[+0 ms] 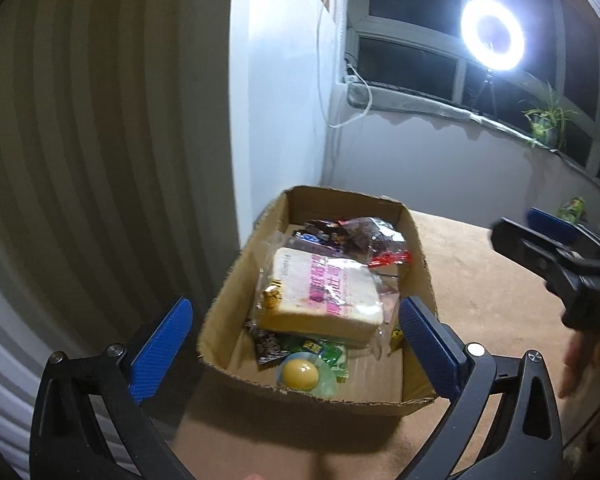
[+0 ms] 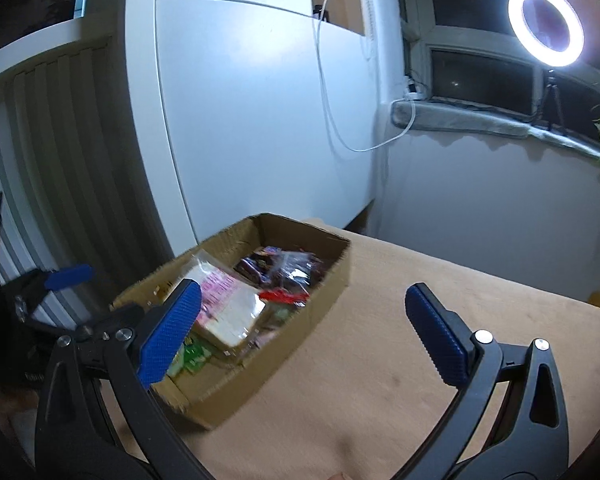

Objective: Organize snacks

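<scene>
Hovering above the near rim of the box, the left tool is spread wide and carries nothing, as if lining up over the snacks. The right tool is equally wide and empty, out over the bare desk at the box's 3 o'clock side.

The box sits at the desk's corner against the white panel, probably so loose packets stay gathered in one place. On top lies the bread, a sliced loaf in a clear bag with pink print too blurred to read. At its 6 o'clock sit a yellow jelly cup and a green packet; at 12 o'clock, dark wrappers and a clear bag with a red seal. No brand is legible.

A green can stands well apart at the desk's far edge, apparently still to be collected.
</scene>
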The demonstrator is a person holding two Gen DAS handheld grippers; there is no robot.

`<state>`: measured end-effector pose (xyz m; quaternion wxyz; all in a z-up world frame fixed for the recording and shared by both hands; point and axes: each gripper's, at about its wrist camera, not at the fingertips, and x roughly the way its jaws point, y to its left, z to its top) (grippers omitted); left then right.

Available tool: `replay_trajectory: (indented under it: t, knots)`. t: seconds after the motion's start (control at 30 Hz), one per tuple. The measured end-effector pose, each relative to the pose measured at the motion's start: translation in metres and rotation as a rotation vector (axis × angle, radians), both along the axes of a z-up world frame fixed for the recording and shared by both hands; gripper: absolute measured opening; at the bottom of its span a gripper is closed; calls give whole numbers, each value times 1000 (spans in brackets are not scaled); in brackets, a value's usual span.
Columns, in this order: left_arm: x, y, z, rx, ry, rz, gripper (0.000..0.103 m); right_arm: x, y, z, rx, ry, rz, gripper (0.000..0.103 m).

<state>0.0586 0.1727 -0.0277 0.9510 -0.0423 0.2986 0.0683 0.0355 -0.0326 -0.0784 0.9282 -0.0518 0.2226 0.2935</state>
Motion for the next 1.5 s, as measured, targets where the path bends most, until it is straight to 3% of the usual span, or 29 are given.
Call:
replay_trajectory:
  t: [0.43,0.63,0.93,1.2,1.5]
  knots:
    - [-23,-33,19,35,-62,6,103,-26,-63,-2,13,6,-113,103]
    - [-27,-56,28,29,-64,-46,102,-35,-95,-2,24,17,-162,103]
    - [-28,-115,34,83,-72,-116,103,-49,-152,5,27,4,-275,103]
    - [-25,-163,33,65,-62,-221,103,-63,-195,14,25,-3,-375,103]
    - [-32,-192,35,59,-58,-261,103,-77,-228,18,45,-14,-431,103]
